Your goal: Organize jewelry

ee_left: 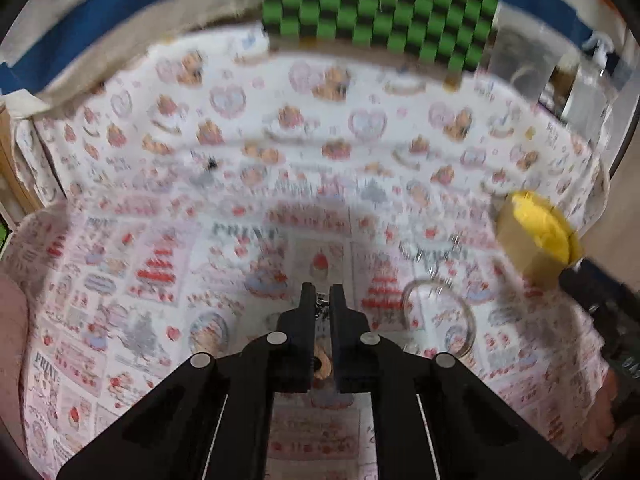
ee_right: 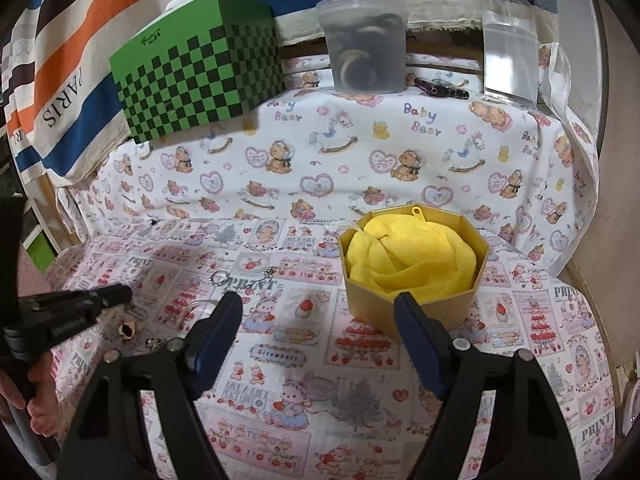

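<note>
A gold octagonal box [ee_right: 412, 296] lined with yellow cloth [ee_right: 412, 256] stands on the printed tablecloth; it shows blurred at the right of the left wrist view [ee_left: 532, 236]. My left gripper [ee_left: 322, 294] is shut on a small silvery chain piece [ee_left: 321, 305], low over the cloth; it also shows in the right wrist view [ee_right: 126, 296]. A brown earring [ee_right: 127, 329], a clear bangle [ee_left: 438, 316], a silver ring [ee_right: 219, 279] and a chain [ee_right: 269, 273] lie near it. My right gripper [ee_right: 318, 306] is open and empty, just in front of the box.
A green checkered box [ee_right: 200, 64], a clear plastic tub [ee_right: 366, 44] and a pump bottle [ee_right: 510, 40] stand along the back. A striped bag [ee_right: 60, 80] hangs at the back left. A small dark bead [ee_right: 153, 222] lies on the cloth.
</note>
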Demonstrator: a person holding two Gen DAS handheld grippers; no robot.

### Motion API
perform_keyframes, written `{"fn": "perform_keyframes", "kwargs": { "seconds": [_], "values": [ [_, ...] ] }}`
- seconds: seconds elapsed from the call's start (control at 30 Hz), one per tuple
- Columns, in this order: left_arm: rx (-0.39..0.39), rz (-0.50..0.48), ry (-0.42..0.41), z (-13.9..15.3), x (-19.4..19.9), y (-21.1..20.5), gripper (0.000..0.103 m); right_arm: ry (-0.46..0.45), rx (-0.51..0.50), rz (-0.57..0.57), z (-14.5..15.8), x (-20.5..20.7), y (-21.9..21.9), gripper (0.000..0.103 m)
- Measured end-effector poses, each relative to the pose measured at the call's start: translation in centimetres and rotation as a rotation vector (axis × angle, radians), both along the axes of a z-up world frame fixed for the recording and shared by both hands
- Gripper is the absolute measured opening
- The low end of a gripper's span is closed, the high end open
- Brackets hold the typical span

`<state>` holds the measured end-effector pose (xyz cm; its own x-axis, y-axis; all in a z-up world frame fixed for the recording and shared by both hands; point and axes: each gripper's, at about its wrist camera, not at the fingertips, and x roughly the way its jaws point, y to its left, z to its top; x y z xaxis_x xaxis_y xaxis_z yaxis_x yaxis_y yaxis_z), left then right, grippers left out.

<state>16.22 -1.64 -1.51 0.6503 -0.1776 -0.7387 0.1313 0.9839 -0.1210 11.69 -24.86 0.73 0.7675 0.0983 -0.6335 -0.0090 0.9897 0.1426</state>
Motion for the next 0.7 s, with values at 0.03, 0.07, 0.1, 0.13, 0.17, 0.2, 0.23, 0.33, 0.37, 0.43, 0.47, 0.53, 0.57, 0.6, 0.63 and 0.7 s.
{"fn": "perform_keyframes", "kwargs": {
  "seconds": [0.03,0.07,0.1,0.13,0.17,0.2,0.23,0.33,0.37,0.43,0.47,0.53,0.57,0.6,0.63,0.7],
  "values": [
    [-0.017,0.007,-0.017,0.3,-0.1,0.4,0.006,0.008,0.007,0.002,-0.1,0.1,0.1,0.076],
    [-0.038,0.015,-0.031,0.6,-0.2,0.8,0.006,0.017,0.014,0.005,-0.1,0.2,0.2,0.075],
    [-0.049,0.019,-0.035,0.7,-0.2,1.1,0.006,0.035,0.028,0.012,-0.1,0.5,0.4,0.074],
    [-0.056,0.02,-0.034,0.7,0.0,1.4,0.006,0.057,0.046,0.018,-0.2,0.7,0.7,0.071],
    [-0.062,0.026,-0.032,0.8,0.1,1.6,0.006,0.074,0.06,0.025,-0.3,0.9,0.9,0.069],
    [-0.071,0.039,-0.03,0.9,0.2,1.9,0.006,0.094,0.078,0.041,-0.3,1.1,1.3,0.067],
    [-0.078,0.051,-0.035,1.1,0.2,2.3,0.006,0.116,0.094,0.064,-0.4,1.3,1.9,0.063],
    [-0.049,0.096,-0.107,1.9,-0.4,2.5,0.006,0.173,0.09,0.142,-0.7,1.8,4.4,0.056],
    [-0.031,0.115,-0.142,2.4,-0.8,2.7,0.006,0.184,0.086,0.162,-0.9,1.9,5.2,0.052],
    [0.02,0.163,-0.208,3.1,-1.6,2.7,0.006,0.218,0.086,0.211,-1.4,2.2,7.2,0.046],
    [0.049,0.179,-0.23,3.2,-1.8,2.6,0.006,0.23,0.089,0.228,-1.6,2.3,8.0,0.042],
    [0.033,0.161,-0.229,3.3,-1.7,2.7,0.006,0.252,0.1,0.269,-2.1,2.6,9.6,0.038],
    [0.003,0.154,-0.217,3.4,-1.6,3.1,0.006,0.258,0.104,0.279,-2.3,2.6,10.1,0.036],
    [-0.028,0.152,-0.206,3.4,-1.6,3.5,0.006,0.264,0.107,0.289,-2.5,2.7,10.6,0.033],
    [-0.042,0.156,-0.203,3.4,-1.5,3.9,0.006,0.274,0.11,0.3,-2.8,3.0,11.2,0.031],
    [-0.023,0.179,-0.225,3.7,-1.6,4.0,0.006,0.283,0.113,0.302,-3.0,3.2,11.8,0.025]
  ]
}}
